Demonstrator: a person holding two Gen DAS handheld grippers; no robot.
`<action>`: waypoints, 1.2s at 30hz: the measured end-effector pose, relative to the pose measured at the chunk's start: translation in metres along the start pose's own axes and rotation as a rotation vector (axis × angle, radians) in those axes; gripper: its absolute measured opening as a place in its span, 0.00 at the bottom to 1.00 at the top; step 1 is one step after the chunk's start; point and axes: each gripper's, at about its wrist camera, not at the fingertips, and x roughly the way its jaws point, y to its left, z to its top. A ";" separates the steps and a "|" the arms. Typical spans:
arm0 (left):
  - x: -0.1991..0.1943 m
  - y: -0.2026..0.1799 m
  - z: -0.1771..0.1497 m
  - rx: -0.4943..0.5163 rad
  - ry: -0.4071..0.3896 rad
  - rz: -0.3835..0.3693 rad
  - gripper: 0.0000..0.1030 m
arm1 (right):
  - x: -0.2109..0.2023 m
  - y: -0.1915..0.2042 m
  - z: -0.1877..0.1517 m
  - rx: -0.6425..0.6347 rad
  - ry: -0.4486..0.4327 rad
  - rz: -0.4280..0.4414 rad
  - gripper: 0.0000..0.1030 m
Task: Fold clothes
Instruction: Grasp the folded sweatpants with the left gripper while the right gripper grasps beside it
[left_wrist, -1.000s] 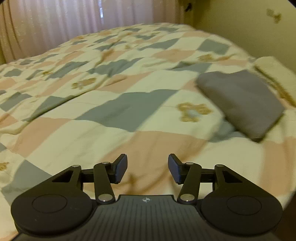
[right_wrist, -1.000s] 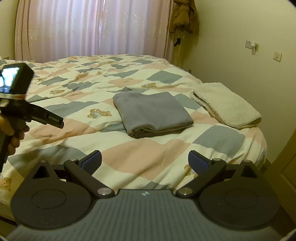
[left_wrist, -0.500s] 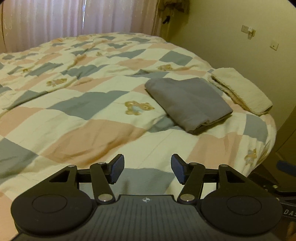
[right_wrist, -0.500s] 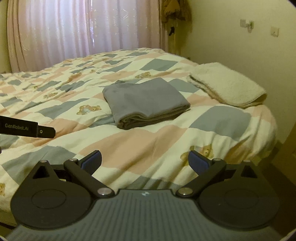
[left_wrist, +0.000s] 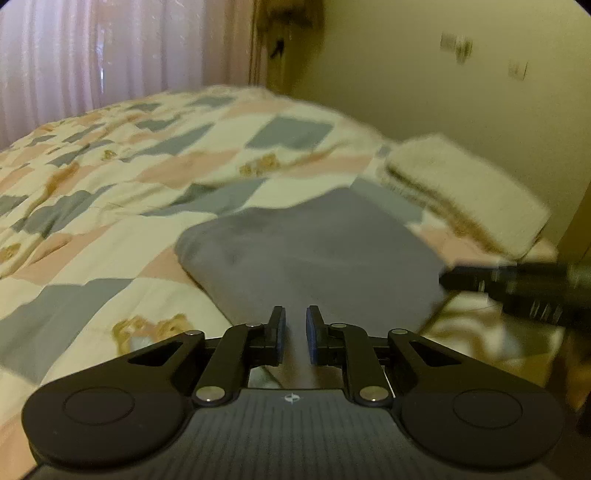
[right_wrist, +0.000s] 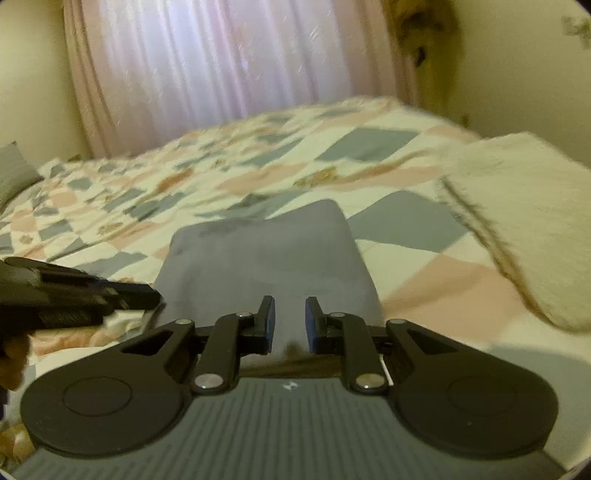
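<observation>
A folded grey garment (left_wrist: 314, 254) lies on the checked quilt of the bed (left_wrist: 110, 206); it also shows in the right wrist view (right_wrist: 266, 254). My left gripper (left_wrist: 294, 334) is at the garment's near edge, jaws narrowed to a small gap with grey cloth showing between them. My right gripper (right_wrist: 289, 325) is at the same near edge further right, jaws likewise narrowed around the cloth edge. Whether either one pinches the cloth is not clear. Each gripper shows in the other's view, the right one (left_wrist: 517, 284) and the left one (right_wrist: 74, 299).
A folded cream towel (right_wrist: 524, 225) lies on the bed to the right of the garment, near the wall (left_wrist: 443, 92). Pink curtains (right_wrist: 221, 62) hang behind the bed. A grey pillow (right_wrist: 14, 173) is at the far left.
Both grippers have moved in to the near edge of the grey garment. Both pairs of jaws have narrowed from wide open to a small gap.
</observation>
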 end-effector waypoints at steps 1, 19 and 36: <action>0.011 0.001 0.000 0.002 0.016 0.002 0.16 | 0.014 -0.003 0.003 0.004 0.046 -0.004 0.16; 0.009 0.030 0.049 -0.203 0.230 -0.013 0.25 | 0.056 -0.014 0.088 0.038 0.409 0.011 0.46; 0.059 0.090 -0.003 -0.920 0.218 -0.131 0.62 | 0.171 -0.104 0.093 0.188 0.732 0.501 0.67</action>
